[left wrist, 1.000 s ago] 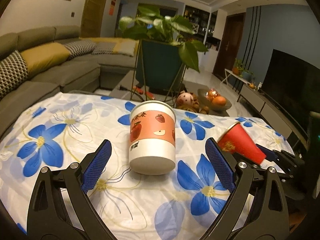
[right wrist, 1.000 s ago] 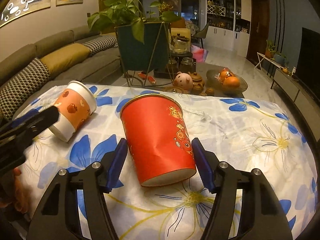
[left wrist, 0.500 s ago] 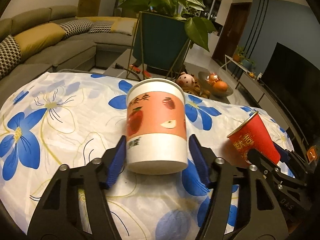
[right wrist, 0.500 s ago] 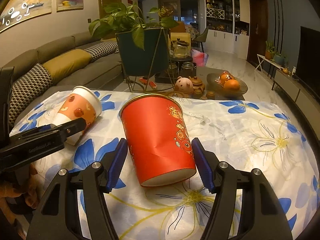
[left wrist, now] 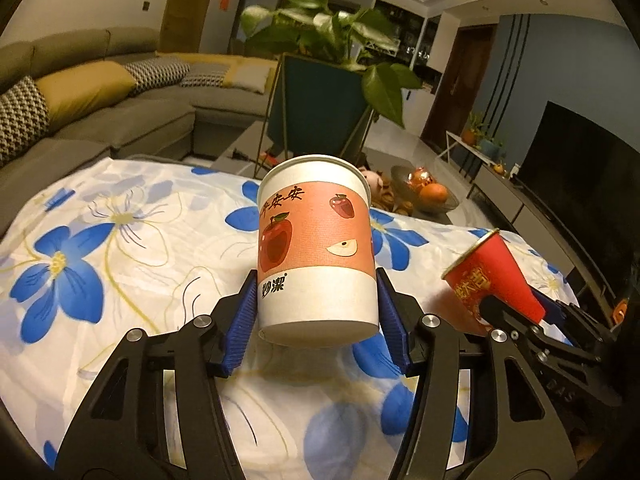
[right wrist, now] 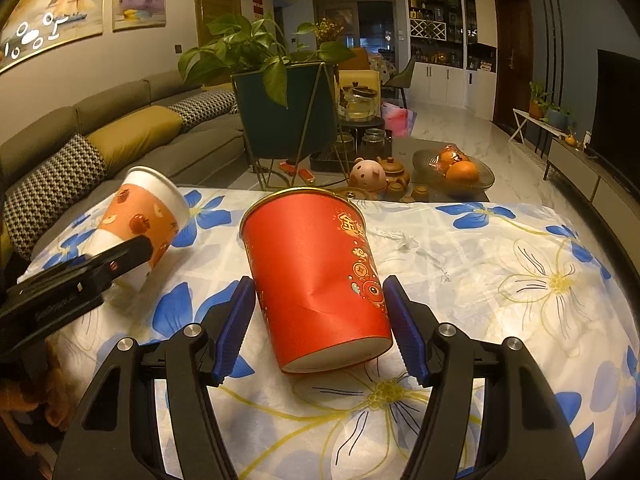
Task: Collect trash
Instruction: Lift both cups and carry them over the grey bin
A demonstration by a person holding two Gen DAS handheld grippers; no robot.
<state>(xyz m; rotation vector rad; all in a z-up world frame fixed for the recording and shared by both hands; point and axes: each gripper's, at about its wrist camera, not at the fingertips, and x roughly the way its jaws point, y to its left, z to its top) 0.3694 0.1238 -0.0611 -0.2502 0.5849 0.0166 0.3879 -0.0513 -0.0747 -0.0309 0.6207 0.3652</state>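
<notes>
Left wrist view: my left claw (left wrist: 316,312) is clamped on the apple-print cup (left wrist: 316,248), blue pads (left wrist: 242,320) pressed to both sides of its white lower band. Cup's long axis runs away from the cam, base toward me, rim at the far end and tipped up; can't see inside from here. It sits above the flowered worktop (left wrist: 100,240), shadow under the base. Off to the right the red cup (left wrist: 492,276) shows w/ its gold rim pointing up-left, right claw's black frame around its narrow end. Beyond the worktop, a bowl of oranges (left wrist: 426,194) on a low table.

Right wrist view: right claw (right wrist: 320,320) grips the red cup (right wrist: 316,284), pads touching both sides near the base; wall is dented there. Base faces me, rim far and leaning left; interior hidden. This view gives what the other can't: the apple-print cup (right wrist: 140,220) side-on, rim up-right, white base down-left in the left claw (right wrist: 80,280). Also the oranges bowl (right wrist: 454,172) w/ approx. three fruits, plus a pig figurine (right wrist: 367,178).
</notes>
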